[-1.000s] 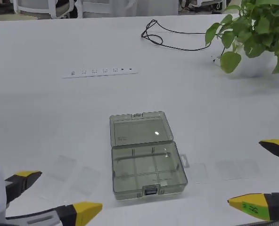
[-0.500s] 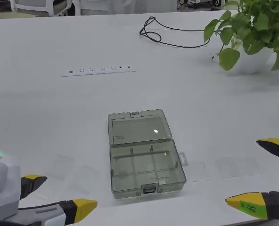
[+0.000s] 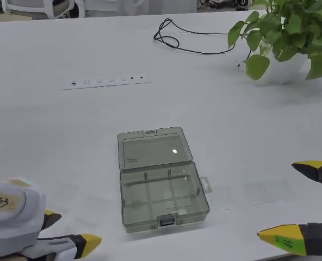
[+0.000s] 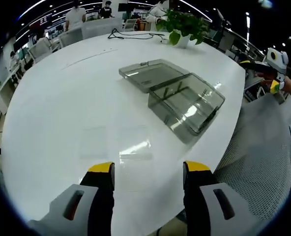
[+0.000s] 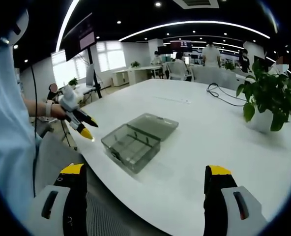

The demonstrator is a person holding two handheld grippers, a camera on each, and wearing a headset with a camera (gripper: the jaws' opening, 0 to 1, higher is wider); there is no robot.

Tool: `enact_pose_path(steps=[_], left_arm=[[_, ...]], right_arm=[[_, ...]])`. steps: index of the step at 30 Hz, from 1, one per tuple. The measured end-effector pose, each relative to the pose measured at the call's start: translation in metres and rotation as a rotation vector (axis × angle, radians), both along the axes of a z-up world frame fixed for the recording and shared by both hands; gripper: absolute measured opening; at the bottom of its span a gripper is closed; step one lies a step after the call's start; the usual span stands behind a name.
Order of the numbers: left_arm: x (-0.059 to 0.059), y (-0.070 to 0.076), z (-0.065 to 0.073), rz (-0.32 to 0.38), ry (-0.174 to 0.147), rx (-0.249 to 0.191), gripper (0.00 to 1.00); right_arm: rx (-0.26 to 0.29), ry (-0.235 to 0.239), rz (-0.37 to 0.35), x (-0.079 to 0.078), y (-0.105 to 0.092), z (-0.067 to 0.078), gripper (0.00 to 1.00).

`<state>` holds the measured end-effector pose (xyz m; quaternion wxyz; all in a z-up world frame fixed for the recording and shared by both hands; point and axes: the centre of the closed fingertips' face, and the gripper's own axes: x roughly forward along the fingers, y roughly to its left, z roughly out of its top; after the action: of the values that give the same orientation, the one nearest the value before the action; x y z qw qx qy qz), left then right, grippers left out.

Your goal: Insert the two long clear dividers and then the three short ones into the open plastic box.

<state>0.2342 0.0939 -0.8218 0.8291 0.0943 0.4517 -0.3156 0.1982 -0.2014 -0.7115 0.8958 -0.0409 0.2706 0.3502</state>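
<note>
L claw (image 3: 71, 231), lower left of frame: my jaws apart, empty. R claw (image 3: 278, 201), lower right: wide apart, empty. Open box (image 3: 161, 190) at centre, lid flat behind. Clear dividers (image 3: 267, 190) on table (image 3: 204, 109) right of box; other clear sheets (image 4: 133, 142) just ahead of L jaws.

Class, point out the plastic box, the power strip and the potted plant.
plastic box (image 3: 153, 148), head view, open lid.
power strip (image 3: 104, 81), head view, middle of its top.
potted plant (image 3: 257, 66), head view, large low leaf.
</note>
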Motion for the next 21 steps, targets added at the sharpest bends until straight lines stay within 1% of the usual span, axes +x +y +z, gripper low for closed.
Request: enact_pose_path(steps=[3,5,7,11,13,15,17,18,19,21], left_arm=[[0.001,0.001,-0.005,-0.006,0.006,0.022,0.52],[0.003,0.003,-0.011,-0.011,0.017,0.042,0.51],[0.002,0.005,-0.015,-0.012,0.029,0.062,0.48],[0.004,0.007,-0.021,-0.006,0.042,0.079,0.44],[0.003,0.007,-0.022,-0.010,0.044,0.092,0.42],[0.004,0.009,-0.026,-0.017,0.044,0.111,0.42],[0.004,0.009,-0.027,-0.016,0.048,0.114,0.41],[0.005,0.009,-0.027,-0.013,0.042,0.114,0.41],[0.006,0.009,-0.027,-0.010,0.043,0.113,0.40],[0.006,0.011,-0.027,-0.013,0.038,0.130,0.39]], right_arm=[[-0.001,0.004,0.000,0.000,0.000,-0.001,1.00],[0.000,0.005,-0.001,0.000,0.000,0.000,1.00],[-0.001,0.006,-0.003,0.000,-0.001,-0.001,1.00],[-0.001,0.010,-0.004,0.000,-0.002,-0.001,1.00],[0.000,0.012,-0.005,0.000,-0.002,-0.002,1.00],[0.002,0.013,-0.007,0.001,-0.001,-0.002,1.00],[0.002,0.015,-0.007,0.001,-0.001,-0.003,1.00],[0.002,0.015,-0.007,0.001,-0.001,-0.003,1.00],[0.004,0.015,-0.007,0.001,-0.001,-0.003,1.00],[0.006,0.016,-0.007,0.001,0.000,-0.003,1.00]])
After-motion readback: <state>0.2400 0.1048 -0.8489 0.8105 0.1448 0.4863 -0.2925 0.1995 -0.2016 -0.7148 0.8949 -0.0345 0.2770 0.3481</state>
